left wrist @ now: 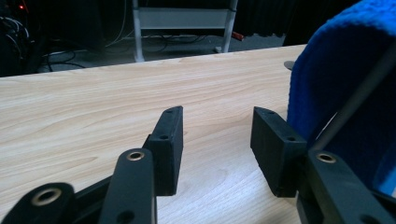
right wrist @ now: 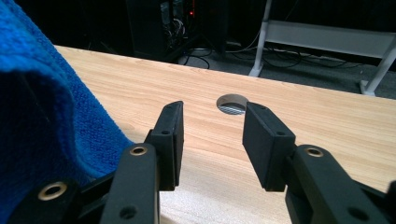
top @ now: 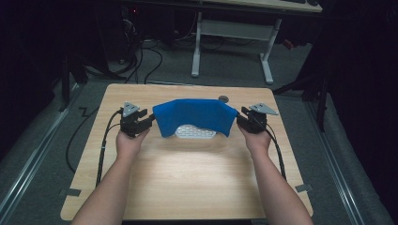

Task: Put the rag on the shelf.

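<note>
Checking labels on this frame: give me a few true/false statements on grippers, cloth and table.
1. Both grippers are open. True: the left gripper and the right gripper each show a clear gap with only table between the jaws.
2. The blue cloth lies flat on the table. False: it arches up over a white perforated object.
3. The cloth sits between the two grippers. True.
4. The right gripper is clamped on the cloth. False: the cloth is beside it, not between its jaws.
5. The table has a round hole near its far edge. True.
</note>
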Available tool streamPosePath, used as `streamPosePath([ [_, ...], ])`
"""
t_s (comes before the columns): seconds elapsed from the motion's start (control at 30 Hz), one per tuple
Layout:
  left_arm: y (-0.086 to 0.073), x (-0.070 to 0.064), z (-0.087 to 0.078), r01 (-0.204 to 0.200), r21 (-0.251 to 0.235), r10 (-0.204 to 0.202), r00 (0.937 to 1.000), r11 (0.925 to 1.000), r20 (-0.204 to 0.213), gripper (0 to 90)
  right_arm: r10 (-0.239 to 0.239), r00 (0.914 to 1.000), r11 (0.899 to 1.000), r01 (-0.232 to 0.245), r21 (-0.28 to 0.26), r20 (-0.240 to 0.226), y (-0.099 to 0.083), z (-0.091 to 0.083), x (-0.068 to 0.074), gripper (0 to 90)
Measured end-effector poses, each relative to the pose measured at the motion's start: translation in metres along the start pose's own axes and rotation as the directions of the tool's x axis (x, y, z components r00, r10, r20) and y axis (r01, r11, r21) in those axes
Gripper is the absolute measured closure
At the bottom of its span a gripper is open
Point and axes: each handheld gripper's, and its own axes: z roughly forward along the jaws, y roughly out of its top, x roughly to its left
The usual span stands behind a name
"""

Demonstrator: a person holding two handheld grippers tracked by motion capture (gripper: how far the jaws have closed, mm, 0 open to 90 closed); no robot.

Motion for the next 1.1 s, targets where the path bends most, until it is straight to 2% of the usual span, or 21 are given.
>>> streamPosePath([
  [0.23, -0.003, 0.007, -0.013, 0.004, -0.005, -0.004, 0.9999, 1.0000, -0.016, 54.0, -0.006, 0.9999, 1.000, 0.006, 0.005, 0.014, 0.001, -0.008, -0.002, 57.5],
  [0.37, -0.007, 0.008, -0.019, 0.005, 0.000, -0.005, 0.9998, 1.0000, -0.018, 54.0, -0.012, 0.9997, 1.000, 0.012, -0.010, 0.022, -0.002, -0.016, -0.003, 57.5],
  [0.53, -0.013, 0.006, -0.026, -0.002, 0.006, 0.002, 0.9998, 1.0000, -0.019, 54.0, -0.014, 0.9995, 1.000, 0.014, 0.007, 0.030, -0.007, -0.027, -0.005, 56.3],
  [0.63, -0.020, 0.002, -0.032, 0.007, 0.019, -0.006, 0.9999, 0.9998, -0.014, 54.0, -0.039, 0.9986, 0.999, 0.039, -0.001, 0.035, -0.008, -0.035, -0.003, 55.7],
  [0.8, -0.029, -0.003, -0.040, -0.001, 0.041, 0.002, 0.9999, 0.9992, -0.014, 53.6, -0.029, 0.9993, 0.999, 0.030, -0.017, 0.022, -0.015, -0.050, 0.000, 55.5],
  [0.83, -0.035, -0.006, -0.047, 0.002, 0.044, -0.002, 0.9999, 0.9990, -0.013, 53.5, -0.045, 0.9985, 0.999, 0.044, 0.004, 0.032, -0.019, -0.056, 0.003, 54.0],
  [0.9, -0.041, -0.010, -0.055, 0.007, 0.042, -0.007, 1.0000, 0.9991, -0.006, 53.1, -0.071, 0.9968, 0.997, 0.071, 0.001, 0.036, -0.024, -0.064, 0.007, 53.4],
  [0.97, -0.049, -0.016, -0.065, -0.002, 0.045, 0.002, 1.0000, 0.9990, 0.005, 52.7, -0.076, 0.9966, 0.997, 0.076, -0.006, 0.033, -0.029, -0.072, 0.010, 51.7],
  [1.03, -0.057, -0.022, -0.073, -0.019, 0.051, 0.018, 0.9997, 0.9985, 0.019, 51.9, -0.092, 0.9954, 0.996, 0.092, 0.022, 0.025, -0.036, -0.079, 0.015, 47.9],
  [1.1, -0.067, -0.030, -0.083, -0.034, 0.062, 0.032, 0.9990, 0.9975, 0.030, 51.5, -0.113, 0.9934, 0.994, 0.113, 0.008, 0.019, -0.046, -0.086, 0.021, 47.0],
])
